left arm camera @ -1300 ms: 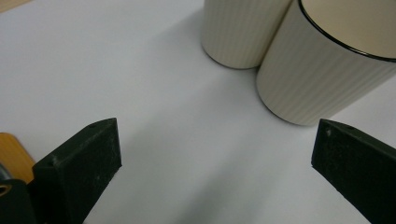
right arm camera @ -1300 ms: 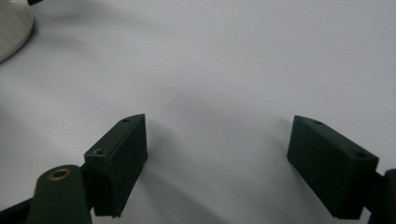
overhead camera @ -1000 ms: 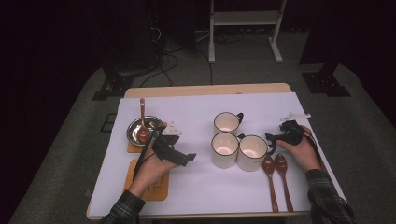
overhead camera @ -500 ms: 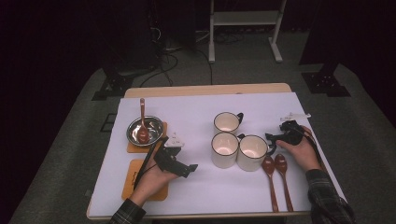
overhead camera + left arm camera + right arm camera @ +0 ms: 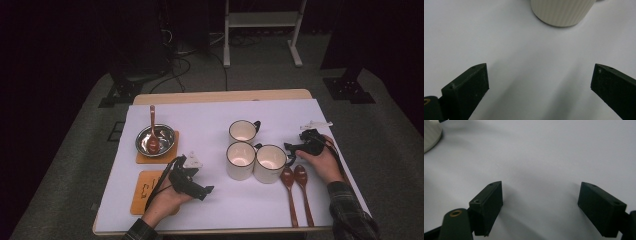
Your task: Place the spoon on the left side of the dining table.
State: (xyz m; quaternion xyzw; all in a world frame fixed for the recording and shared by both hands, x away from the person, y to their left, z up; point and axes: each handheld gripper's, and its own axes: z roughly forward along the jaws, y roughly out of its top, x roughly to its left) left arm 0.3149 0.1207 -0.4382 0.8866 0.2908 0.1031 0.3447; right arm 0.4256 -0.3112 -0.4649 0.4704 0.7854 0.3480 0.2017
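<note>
Three cream mugs stand mid-table: one at the back (image 5: 244,132) and two side by side in front, the left (image 5: 240,160) and the right (image 5: 270,164). My left gripper (image 5: 204,190) hovers low over the white sheet, left of the front mugs, open with nothing between its jaws. In the left gripper view the open gripper (image 5: 540,72) faces a ribbed mug (image 5: 562,12) ahead. My right gripper (image 5: 290,148) rests by the right mug's handle, open and empty. In the right gripper view, that gripper (image 5: 540,187) has a mug's edge (image 5: 430,135) at the upper left.
A steel bowl (image 5: 150,135) holding a wooden spoon (image 5: 152,131) sits on a wooden coaster (image 5: 170,150) at the left. A second coaster (image 5: 142,190) lies nearer, partly under my left hand. Two wooden spoons (image 5: 295,192) lie at the right front.
My left gripper has come toward the near edge of the table, sinking closer to the sheet. The right hand and the mugs have stayed put.
</note>
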